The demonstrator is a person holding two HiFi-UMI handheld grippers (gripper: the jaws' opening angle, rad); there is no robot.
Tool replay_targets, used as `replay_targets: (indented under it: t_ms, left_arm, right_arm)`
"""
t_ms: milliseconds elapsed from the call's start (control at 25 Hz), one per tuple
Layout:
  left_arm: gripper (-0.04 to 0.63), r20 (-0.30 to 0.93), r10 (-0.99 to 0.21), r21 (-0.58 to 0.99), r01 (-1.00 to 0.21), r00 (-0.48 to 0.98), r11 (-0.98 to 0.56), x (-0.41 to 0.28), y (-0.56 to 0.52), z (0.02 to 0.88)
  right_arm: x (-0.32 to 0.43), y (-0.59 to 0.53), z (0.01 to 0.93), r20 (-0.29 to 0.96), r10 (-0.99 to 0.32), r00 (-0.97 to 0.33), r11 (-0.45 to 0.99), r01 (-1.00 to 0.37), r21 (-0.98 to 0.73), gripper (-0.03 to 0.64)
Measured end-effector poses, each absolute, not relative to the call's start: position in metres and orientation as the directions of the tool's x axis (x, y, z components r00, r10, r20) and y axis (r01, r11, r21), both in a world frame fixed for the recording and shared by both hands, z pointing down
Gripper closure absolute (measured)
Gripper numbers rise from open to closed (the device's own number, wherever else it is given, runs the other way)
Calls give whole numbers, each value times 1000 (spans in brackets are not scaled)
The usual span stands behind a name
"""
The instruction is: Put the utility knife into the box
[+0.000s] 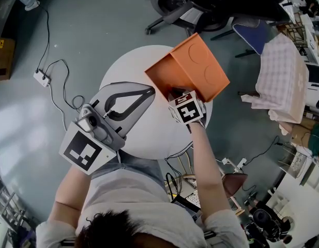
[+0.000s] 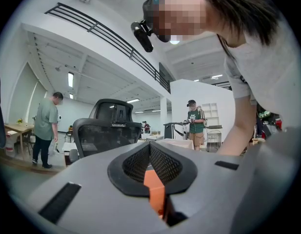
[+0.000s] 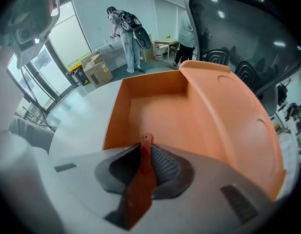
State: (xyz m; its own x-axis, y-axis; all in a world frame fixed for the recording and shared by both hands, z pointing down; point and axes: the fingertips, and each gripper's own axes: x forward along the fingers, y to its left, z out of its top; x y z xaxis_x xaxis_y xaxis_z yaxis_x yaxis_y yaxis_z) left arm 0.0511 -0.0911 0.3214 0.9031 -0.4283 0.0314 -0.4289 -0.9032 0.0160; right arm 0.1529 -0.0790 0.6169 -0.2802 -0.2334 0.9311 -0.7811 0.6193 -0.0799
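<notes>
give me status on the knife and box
Left gripper shut, empty, by the box corner. Right gripper shut on utility knife, poised at the open box. Path looks clear.

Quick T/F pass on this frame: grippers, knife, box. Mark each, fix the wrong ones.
1. The right gripper is shut on the utility knife. True.
2. The lid of the orange box is closed. False: it is swung open and the inside shows.
3. The orange box stands on the round white table. True.
4. The utility knife lies inside the orange box. False: it is in the right gripper's jaws, above the open inside.
5. The left gripper has its jaws wide apart. False: they are together, with an orange sliver between them, seemingly the orange box's edge.
</notes>
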Motion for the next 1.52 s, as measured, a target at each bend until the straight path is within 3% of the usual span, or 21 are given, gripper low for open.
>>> replay_targets:
  t_ms: [280,480,760,1160,1520]
  left_arm:
    - [586,33,-413,21,-413,910,-910,49,-87,320]
    - [586,24,-381,20,-381,924,-924,50,-82,318]
    - [586,13,-309,19,-309,951,-951,49,-80,316]
    - [586,39,-155,11,-155,987,-988,47,-71,301]
    - [586,22,21,0,21,1000,-1000,46,-53,283]
  right_arm:
    - [156,-82,604,920,-279,-276,586,-808,-64,552]
    - [161,-85,587,890,-381,-250,546,-838,-2,606]
    - [157,-89,551,818,-524,-238,469,-882,44,609]
    - [137,-79,446,554,-814,-176,197,-980,-22,609]
    - [118,-48,356,305,-952,-18,-9,-996,-87,609]
